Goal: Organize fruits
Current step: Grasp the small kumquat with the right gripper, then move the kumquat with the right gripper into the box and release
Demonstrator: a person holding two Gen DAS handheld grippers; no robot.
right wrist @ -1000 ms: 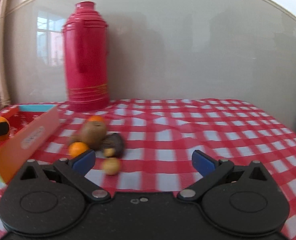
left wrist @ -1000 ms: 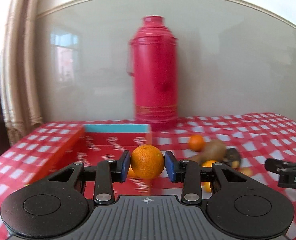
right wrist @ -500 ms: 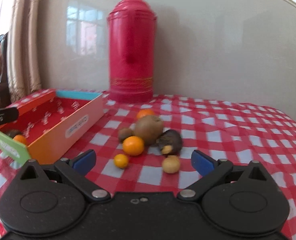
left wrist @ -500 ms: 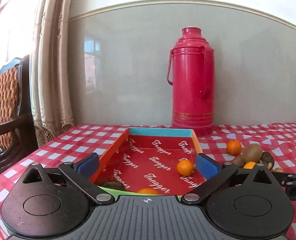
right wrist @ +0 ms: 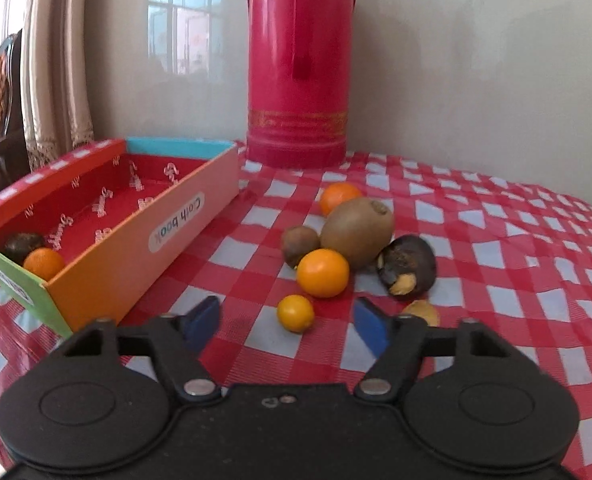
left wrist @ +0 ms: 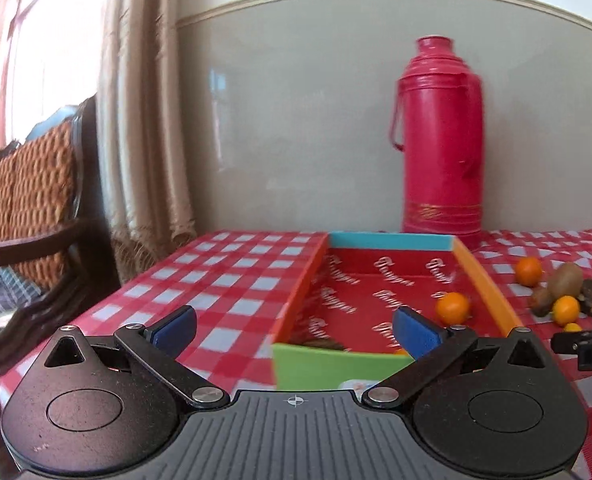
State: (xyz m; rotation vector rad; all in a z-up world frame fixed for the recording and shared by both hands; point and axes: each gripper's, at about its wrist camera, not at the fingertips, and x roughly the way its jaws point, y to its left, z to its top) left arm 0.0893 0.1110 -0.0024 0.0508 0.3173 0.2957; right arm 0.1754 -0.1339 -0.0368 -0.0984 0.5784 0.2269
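The fruits are split between a long cardboard box (right wrist: pixel 107 240) and a loose cluster on the red-checked worktop (right wrist: pixel 496 264). Inside the box, an orange (left wrist: pixel 452 307) lies by its orange side wall, and near its green end wall sit a second orange (right wrist: pixel 43 263) and a dark brown fruit (right wrist: pixel 23 244).

The cluster lies beside the box's orange wall, on the side away from the curtain (left wrist: pixel 143 120). A large kiwi (right wrist: pixel 358 232) is at its middle, with a small brown fruit (right wrist: pixel 300 245) touching it on the box side, an orange fruit (right wrist: pixel 338 197) behind it, and a bright orange one (right wrist: pixel 323 273) in front. A dark split fruit (right wrist: pixel 407 266) showing pale flesh rests against the kiwi's far side. In front of these sit a small yellow-orange fruit (right wrist: pixel 295 313) and a tan piece (right wrist: pixel 420 313).

A tall red thermos (right wrist: pixel 300 60) stands upright beyond the box's blue end wall, against the wall panel.

The left claw (left wrist: pixel 293 326) hovers at the box's green end, its jaws spread wide with nothing between them. The right claw (right wrist: pixel 285 322) tilts down at the cluster; its jaws have just been closing and stand part open, the small yellow-orange fruit just ahead between the tips, untouched.
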